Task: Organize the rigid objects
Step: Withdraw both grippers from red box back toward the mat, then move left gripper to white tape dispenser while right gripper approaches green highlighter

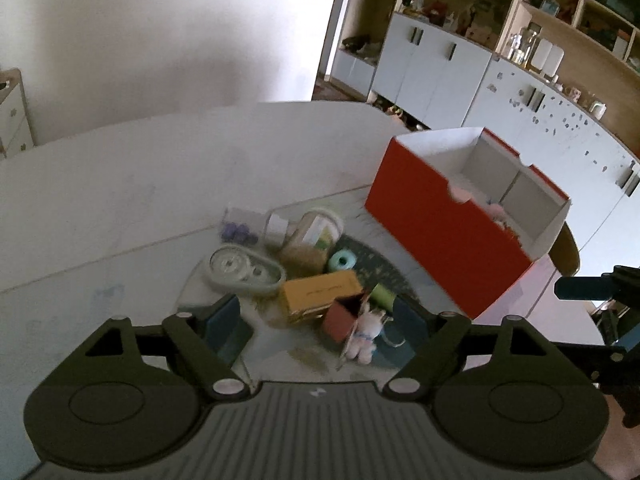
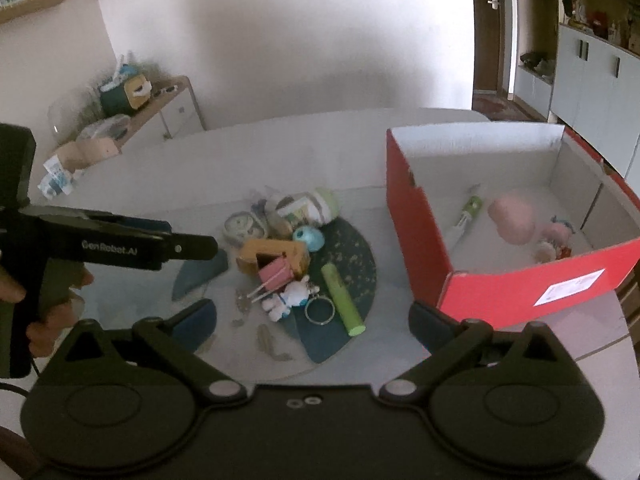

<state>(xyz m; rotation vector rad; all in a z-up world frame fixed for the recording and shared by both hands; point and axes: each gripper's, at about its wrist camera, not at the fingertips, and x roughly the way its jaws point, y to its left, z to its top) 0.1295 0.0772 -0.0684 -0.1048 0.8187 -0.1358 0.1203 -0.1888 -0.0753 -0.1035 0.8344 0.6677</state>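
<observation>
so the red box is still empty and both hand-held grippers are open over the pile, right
Not quite: the red box is not empty. The right wrist view shows a pink object and a green-and-white tube inside. Both the left hand-held gripper and right hand-held gripper are open.

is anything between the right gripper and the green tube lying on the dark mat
Nothing visible. The right gripper is open above the mat's near edge, and the green tube lies just ahead with its top exposed. Only a metal key ring sits beside it on the left.
</observation>
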